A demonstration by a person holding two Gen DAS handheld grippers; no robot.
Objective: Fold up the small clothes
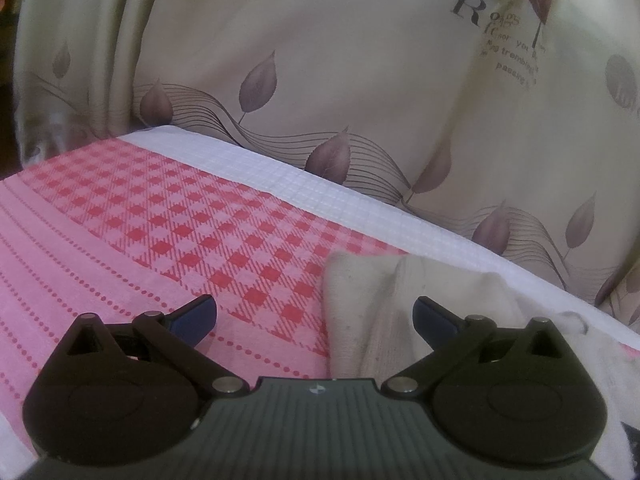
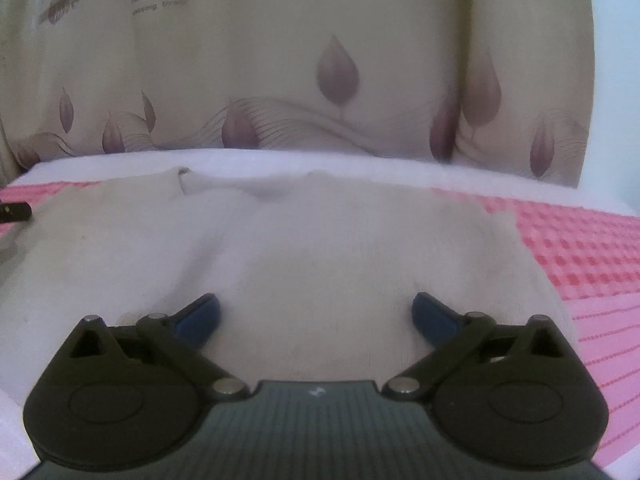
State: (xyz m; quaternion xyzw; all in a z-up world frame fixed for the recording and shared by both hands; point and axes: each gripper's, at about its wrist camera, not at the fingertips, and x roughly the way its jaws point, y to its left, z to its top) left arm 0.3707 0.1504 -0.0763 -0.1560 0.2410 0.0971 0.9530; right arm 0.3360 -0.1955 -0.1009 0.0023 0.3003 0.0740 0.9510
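A small off-white garment (image 2: 320, 248) lies spread on the pink and red checked cloth (image 2: 580, 248). In the left wrist view its left edge (image 1: 372, 300) lies at lower right, rumpled. My left gripper (image 1: 315, 316) is open, its right finger over the garment's edge and its left finger over the checked cloth (image 1: 160, 220). My right gripper (image 2: 316, 316) is open and empty, low over the garment's near part. The left gripper's dark tip (image 2: 14, 211) shows at the left edge of the right wrist view.
A beige curtain with purple leaves and printed text (image 1: 360, 60) hangs close behind the table's far edge; it also fills the back of the right wrist view (image 2: 320, 60). A white quilted strip (image 1: 320, 188) runs along the far edge.
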